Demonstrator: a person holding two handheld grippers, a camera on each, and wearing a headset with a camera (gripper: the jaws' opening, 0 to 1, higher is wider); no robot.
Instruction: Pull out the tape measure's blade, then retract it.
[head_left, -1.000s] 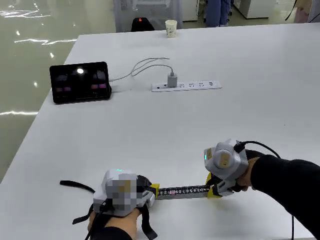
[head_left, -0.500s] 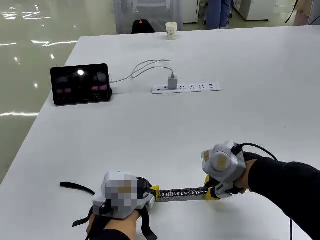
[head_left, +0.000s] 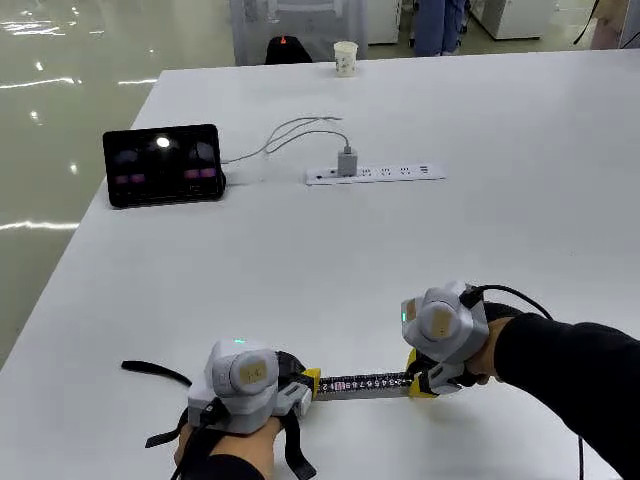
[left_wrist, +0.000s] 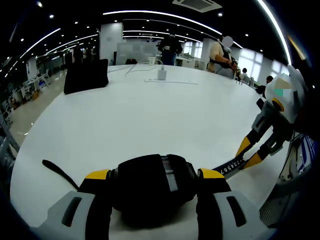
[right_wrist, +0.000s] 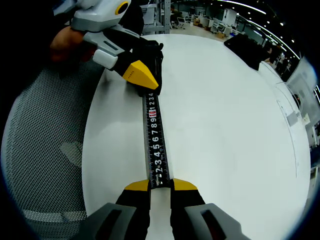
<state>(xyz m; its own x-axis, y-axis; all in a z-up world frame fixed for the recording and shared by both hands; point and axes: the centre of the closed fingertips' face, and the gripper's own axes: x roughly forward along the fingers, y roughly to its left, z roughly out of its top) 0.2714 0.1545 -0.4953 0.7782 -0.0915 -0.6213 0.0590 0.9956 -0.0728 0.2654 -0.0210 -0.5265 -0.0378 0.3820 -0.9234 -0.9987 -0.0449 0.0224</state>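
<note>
A black tape measure case (left_wrist: 152, 185) lies near the table's front edge, and my left gripper (left_wrist: 155, 174) is shut on it, a yellow-tipped jaw on each side. In the head view the left gripper (head_left: 300, 383) is at the lower left. The blade (head_left: 362, 383) runs out to the right, flat over the table, printed numbers up. My right gripper (head_left: 420, 383) is shut on the blade's end. In the right gripper view the blade (right_wrist: 154, 135) stretches from my right gripper (right_wrist: 160, 186) up to the case (right_wrist: 150, 50).
A dark tablet (head_left: 162, 165) stands at the far left. A white power strip (head_left: 375, 172) with a charger and grey cable lies mid-table, a paper cup (head_left: 345, 57) at the far edge. A black strap (head_left: 155, 372) trails left of the case. A mesh chair (right_wrist: 45, 140) sits below the table's front edge.
My right gripper has crept slightly left toward the case, so the exposed blade is a little shorter. The left gripper has stayed in place on the case.
</note>
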